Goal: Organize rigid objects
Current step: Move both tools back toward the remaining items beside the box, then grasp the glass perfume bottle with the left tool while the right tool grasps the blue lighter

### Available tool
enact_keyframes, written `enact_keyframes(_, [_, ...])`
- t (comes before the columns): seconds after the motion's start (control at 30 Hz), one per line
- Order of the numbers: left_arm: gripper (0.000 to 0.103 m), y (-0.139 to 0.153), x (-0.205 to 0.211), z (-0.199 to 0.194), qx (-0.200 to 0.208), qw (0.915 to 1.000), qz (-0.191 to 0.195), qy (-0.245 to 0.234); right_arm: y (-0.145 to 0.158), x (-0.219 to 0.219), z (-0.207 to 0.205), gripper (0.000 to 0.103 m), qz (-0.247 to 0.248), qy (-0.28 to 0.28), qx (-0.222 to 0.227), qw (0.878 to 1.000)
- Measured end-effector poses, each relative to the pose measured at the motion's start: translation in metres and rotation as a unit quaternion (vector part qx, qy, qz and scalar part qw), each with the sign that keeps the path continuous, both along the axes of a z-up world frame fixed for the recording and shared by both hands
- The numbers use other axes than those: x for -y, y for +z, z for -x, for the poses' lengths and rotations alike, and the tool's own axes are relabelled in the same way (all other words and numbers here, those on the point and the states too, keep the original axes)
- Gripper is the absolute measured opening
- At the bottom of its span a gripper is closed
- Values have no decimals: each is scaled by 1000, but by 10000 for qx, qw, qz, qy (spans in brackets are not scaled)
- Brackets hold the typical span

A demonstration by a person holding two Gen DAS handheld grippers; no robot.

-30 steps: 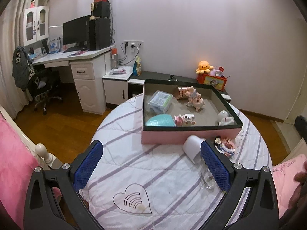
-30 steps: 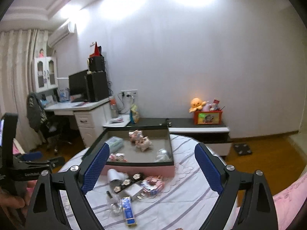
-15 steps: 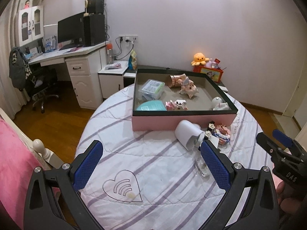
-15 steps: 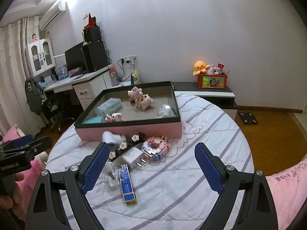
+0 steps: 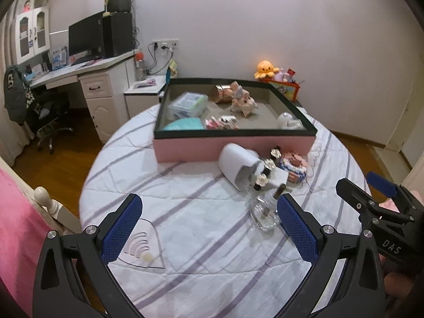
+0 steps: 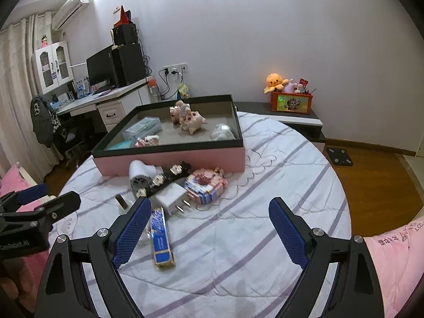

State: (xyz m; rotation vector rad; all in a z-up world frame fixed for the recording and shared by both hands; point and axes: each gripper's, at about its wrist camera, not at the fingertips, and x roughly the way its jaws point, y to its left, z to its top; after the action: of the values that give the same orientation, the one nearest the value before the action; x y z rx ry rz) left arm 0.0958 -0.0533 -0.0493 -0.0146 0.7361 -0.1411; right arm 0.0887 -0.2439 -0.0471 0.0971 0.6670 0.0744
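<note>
The round surface (image 5: 201, 270), covered with a white quilt striped in purple, fills most of both views. At its far side sits the pink box (image 6: 169, 163) with a dark rim, open at the top. Inside the box lie a clear case (image 5: 188, 103), a teal pad (image 5: 182, 125), a pig toy (image 6: 193, 118), a copper can (image 5: 220, 96), a small block figure (image 5: 222, 122) and a white round thing (image 6: 222, 132).

Both claws hover low over the near part of the surface. The left claw (image 5: 209, 228) is spread wide and holds nothing; the right claw (image 6: 209, 233) is likewise spread wide with nothing between its pads. In the left view the right claw shows at the right edge; in the right view the left claw shows at the left edge.

The loose things lie in a cluster just in front of the box. A white cup (image 5: 237, 164) lies on its side, mouth toward the camera. Beside it lies a block model (image 6: 206, 184) in pink and blue, then a black strip (image 6: 165, 178) with crystal knobs, touching a white plug (image 6: 172, 197). Nearest the right claw's left finger lies a blue tube (image 6: 160, 241). A glass bottle (image 5: 264, 213) lies just by the left claw's right finger.
</note>
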Motion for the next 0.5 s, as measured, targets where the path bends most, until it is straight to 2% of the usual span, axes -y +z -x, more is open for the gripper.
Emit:
enact_keyframes(0.33, [103, -28, 37, -16, -223, 9994, -102, -254, -18, 17, 2, 92, 25, -89, -240, 9997])
enact_keyframes(0.5, [101, -46, 44, -26, -350, 9988, -10, -333, -29, 23, -1, 92, 37, -123, -407, 9991])
